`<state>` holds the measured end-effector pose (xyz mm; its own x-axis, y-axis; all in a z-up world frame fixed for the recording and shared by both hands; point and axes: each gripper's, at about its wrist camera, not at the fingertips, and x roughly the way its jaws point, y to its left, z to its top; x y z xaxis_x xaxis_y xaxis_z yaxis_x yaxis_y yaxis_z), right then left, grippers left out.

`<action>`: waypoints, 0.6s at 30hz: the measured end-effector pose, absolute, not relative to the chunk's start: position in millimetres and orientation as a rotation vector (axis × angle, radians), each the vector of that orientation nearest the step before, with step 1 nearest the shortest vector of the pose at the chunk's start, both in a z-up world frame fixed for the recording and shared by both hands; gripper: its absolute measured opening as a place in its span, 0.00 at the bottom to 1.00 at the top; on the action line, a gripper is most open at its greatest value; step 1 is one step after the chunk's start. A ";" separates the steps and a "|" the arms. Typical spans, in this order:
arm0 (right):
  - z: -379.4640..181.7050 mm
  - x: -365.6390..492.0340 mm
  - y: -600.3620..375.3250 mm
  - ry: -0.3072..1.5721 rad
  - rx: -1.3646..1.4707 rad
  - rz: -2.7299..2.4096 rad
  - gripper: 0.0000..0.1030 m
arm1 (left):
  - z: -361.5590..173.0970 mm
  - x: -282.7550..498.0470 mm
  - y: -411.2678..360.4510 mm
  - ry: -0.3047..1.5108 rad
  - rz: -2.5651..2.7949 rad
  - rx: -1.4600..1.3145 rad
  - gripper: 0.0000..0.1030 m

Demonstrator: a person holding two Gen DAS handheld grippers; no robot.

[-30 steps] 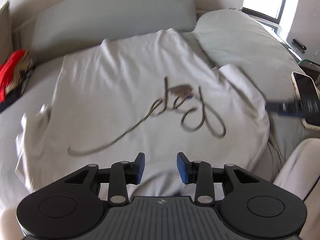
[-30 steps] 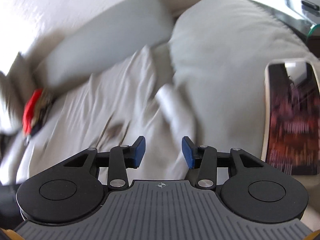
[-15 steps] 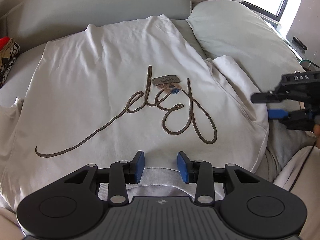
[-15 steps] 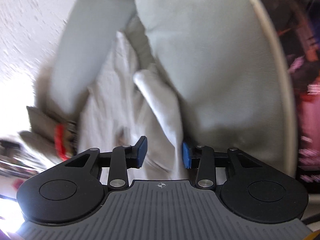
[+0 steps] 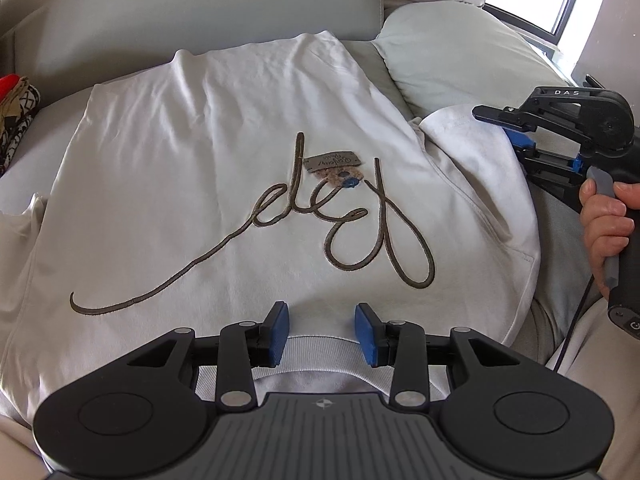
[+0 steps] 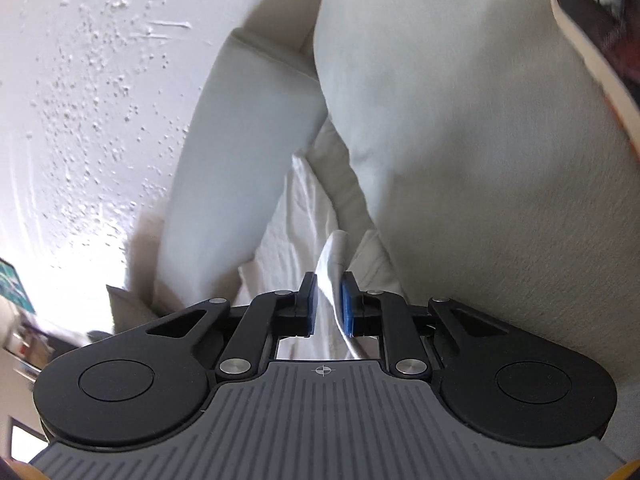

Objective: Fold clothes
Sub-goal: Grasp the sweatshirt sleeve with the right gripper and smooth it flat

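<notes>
the right gripper (image 6: 327,300) is closing on the sleeve (image 5: 472,148) of the white sweatshirt (image 5: 224,152); a fold of the cloth sits between its blue pads (image 6: 347,304), caught close to the sleeve's edge, and whether the pads press it yet cannot be told. so thin a bite could slip out as the sleeve is drawn across, or the gripper could catch only 1 layer and leave the underside behind, giving a crooked fold. the left gripper (image 5: 322,334) hangs unclenched over the ribbed collar (image 5: 320,350) with nothing between its pads, so nothing pins the body; a pull from the right could drag the whole garment sideways and wrinkle the front with its looping script.

the sweatshirt lies face up and spread on the sofa seat (image 5: 24,172), its sleeve pressed against a grey cushion (image 5: 460,56). that cushion crowds the right hand (image 5: 608,216) and could snag the cloth. a phone (image 6: 592,32) lies on the cushion near the gripper and could be knocked off.
</notes>
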<state>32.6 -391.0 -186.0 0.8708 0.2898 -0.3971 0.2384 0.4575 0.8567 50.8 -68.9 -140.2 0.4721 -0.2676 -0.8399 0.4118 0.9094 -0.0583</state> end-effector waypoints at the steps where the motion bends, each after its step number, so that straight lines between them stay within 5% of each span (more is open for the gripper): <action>1: -186.0 33.8 -392.9 0.541 1.101 0.023 0.15 | -140.6 50.7 -69.1 0.996 -0.418 0.161 0.35; 2: -184.8 35.6 -395.4 0.540 1.077 -0.002 0.02 | -140.8 50.6 -69.3 0.995 -0.418 0.163 0.35; 11: -132.3 -3.3 -373.5 0.477 0.667 -0.350 0.00 | -141.2 48.6 -68.3 0.983 -0.425 0.175 0.35; 18: -141.7 2.2 -365.0 0.540 0.504 -0.506 0.01 | -141.4 45.7 -68.4 0.971 -0.431 0.192 0.35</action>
<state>2.2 -365.0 -141.7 0.7441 -0.3137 -0.5899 0.5681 0.7617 0.3115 45.7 -68.4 -141.4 0.4881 -0.2676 -0.8307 0.4370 0.8989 -0.0327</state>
